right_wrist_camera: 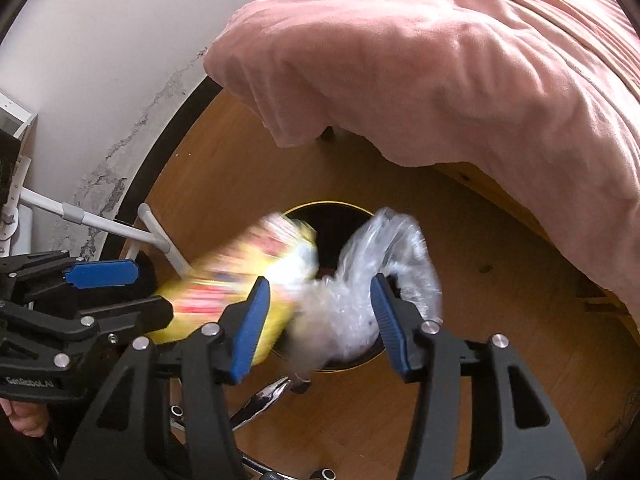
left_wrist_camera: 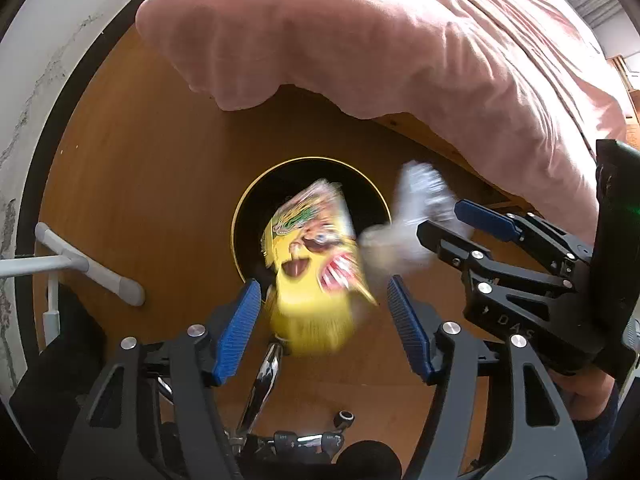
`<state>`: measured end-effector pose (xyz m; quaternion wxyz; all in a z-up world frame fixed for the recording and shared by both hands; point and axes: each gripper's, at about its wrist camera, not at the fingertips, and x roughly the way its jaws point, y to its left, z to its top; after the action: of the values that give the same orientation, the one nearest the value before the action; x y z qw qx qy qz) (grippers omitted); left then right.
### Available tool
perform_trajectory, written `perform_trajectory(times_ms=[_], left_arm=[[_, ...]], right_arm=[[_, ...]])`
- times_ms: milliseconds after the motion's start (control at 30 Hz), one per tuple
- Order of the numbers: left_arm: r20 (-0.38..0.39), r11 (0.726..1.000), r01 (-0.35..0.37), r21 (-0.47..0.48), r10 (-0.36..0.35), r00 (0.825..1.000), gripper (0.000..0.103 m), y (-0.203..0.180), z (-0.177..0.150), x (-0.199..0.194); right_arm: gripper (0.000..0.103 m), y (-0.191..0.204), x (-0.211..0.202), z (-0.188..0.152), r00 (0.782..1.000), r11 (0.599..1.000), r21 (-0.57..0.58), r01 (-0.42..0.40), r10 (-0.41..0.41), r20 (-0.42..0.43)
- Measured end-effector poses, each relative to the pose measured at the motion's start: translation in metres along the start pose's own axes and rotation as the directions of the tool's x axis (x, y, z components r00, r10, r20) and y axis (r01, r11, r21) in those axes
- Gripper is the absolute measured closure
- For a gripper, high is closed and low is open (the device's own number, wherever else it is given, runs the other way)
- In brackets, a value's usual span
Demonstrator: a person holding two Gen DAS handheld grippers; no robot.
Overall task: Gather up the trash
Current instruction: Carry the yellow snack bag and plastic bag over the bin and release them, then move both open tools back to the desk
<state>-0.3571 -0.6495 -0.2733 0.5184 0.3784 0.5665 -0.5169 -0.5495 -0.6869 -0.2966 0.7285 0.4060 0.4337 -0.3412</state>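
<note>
A black round bin with a gold rim (left_wrist_camera: 256, 188) stands on the wooden floor right below both grippers. My left gripper (left_wrist_camera: 323, 284) is open; a motion-blurred yellow snack bag (left_wrist_camera: 308, 280) sits loose between its blue pads (left_wrist_camera: 240, 320), which do not press on it. In the right wrist view my right gripper (right_wrist_camera: 319, 280) is also open, and a crumpled clear plastic bag (right_wrist_camera: 352, 300), equally blurred, lies between its pads over the bin's rim (right_wrist_camera: 320, 203). The yellow bag (right_wrist_camera: 224, 280) and the left gripper (right_wrist_camera: 154, 288) are close on its left. The right gripper (left_wrist_camera: 440, 220) shows beside the plastic bag (left_wrist_camera: 416, 200).
A pink blanket (left_wrist_camera: 360, 40) hangs over a wooden bed frame just behind the bin. A white rack's foot (left_wrist_camera: 92, 268) rests on the floor at left by the white wall (right_wrist_camera: 100, 40). Chrome chair legs (left_wrist_camera: 264, 376) with castors lie below the grippers.
</note>
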Motion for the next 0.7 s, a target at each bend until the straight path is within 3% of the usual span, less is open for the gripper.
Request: perform_trajectory(times_ms=[333,467,533,633,700], left_arm=[[0.022,1.000,0.014,-0.010,-0.014,1.000,0.036,0.003,0.002,-0.005],[0.123,1.000,0.022,-0.020,-0.020,0.992,0.033,0.004,0.005,-0.026],[0.187,0.999,0.032,-0.041,-0.023,0.982,0.031,0.011,0.008,-0.046],[0.294,0.998,0.028,-0.050,-0.012,0.956,0.021,0.026,0.007,-0.096],[0.388,0.996,0.051,-0.072,-0.019,0.922,0.013,0.048,-0.004,-0.147]], right_arm=[[0.048,-0.002,-0.006,0.004,1.000,1.000,0.009,-0.006,0.005,0.011],[0.043,0.004,-0.027,0.013,0.998,1.000,-0.001,0.003,-0.003,0.059],[0.037,0.010,-0.046,0.020,0.995,1.000,-0.015,0.016,-0.015,0.102],[0.026,0.037,-0.089,0.035,0.977,0.998,-0.055,0.034,-0.022,0.210],[0.025,0.063,-0.113,0.046,0.965,0.995,-0.095,0.025,0.001,0.263]])
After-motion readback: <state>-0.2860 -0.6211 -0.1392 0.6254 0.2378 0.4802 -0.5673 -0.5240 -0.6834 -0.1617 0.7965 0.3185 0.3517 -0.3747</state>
